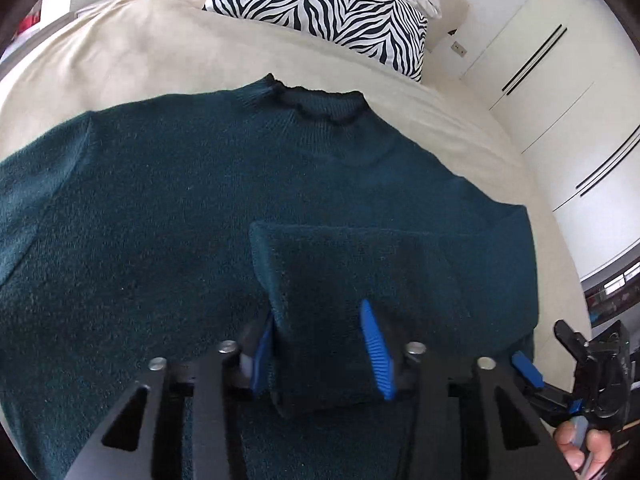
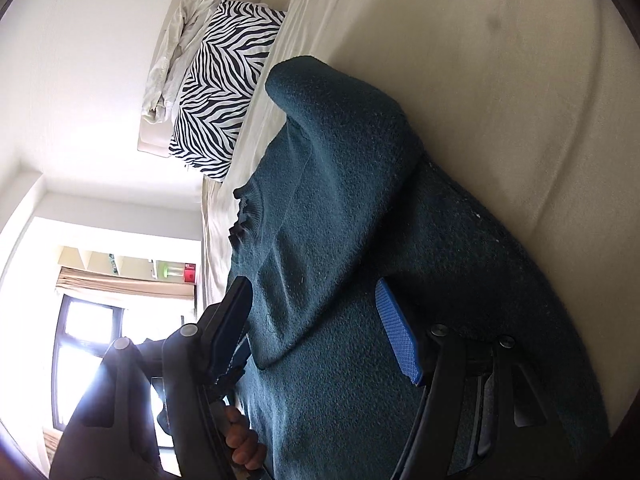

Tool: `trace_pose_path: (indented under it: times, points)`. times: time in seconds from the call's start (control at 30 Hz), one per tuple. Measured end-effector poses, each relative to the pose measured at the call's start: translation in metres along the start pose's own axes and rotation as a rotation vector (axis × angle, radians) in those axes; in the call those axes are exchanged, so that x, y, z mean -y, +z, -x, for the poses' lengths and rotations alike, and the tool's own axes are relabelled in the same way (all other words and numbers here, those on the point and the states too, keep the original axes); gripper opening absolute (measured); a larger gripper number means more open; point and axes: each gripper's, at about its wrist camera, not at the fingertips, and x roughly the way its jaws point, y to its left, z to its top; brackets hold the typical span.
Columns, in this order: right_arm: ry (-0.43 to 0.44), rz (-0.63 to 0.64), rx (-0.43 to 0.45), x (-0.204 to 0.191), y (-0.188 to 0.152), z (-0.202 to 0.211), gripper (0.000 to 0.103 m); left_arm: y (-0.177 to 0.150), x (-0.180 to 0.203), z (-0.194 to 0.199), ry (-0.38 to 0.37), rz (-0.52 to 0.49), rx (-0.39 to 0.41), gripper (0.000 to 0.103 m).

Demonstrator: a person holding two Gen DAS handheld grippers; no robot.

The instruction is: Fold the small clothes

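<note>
Teal sweater on beige bed, cuff between left tongs; right tongs agape.

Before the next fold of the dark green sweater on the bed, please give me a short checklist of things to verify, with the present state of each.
1. Left gripper has cloth between its fingers: ok, a folded sleeve sits there.
2. Left grip is firm: cannot tell, fingers look apart around the cloth.
3. Right gripper has the sweater between its fingers: ok, but the fingers stand wide apart, not clamped.
4. Sweater body lies flat on the bed: ok in the left wrist view.
5. Zebra pillow is apart from the sweater: ok.
</note>
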Motion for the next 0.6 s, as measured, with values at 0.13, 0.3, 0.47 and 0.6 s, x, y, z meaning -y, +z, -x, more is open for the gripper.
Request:
trace_pose_path:
  times: [0.13, 0.3, 0.47, 0.6]
  points:
    - [0.036, -0.023, 0.005, 0.008, 0.002, 0.005, 0.063, 0.007, -0.004, 0.005, -0.024, 0.025, 0.017, 0.012]
    - [0.048, -0.029, 0.031, 0.011, 0.006, 0.011, 0.063, 0.013, -0.023, 0.044, -0.031, 0.071, 0.168, 0.011]
    - [0.094, -0.103, 0.034, 0.014, 0.01, 0.005, 0.063, 0.025, -0.056, 0.061, -0.02, 0.144, 0.249, 0.011]
    - [0.1, -0.1, -0.01, 0.0, 0.01, -0.014, 0.064, 0.032, -0.07, 0.05, 0.001, 0.16, 0.224, 0.011]
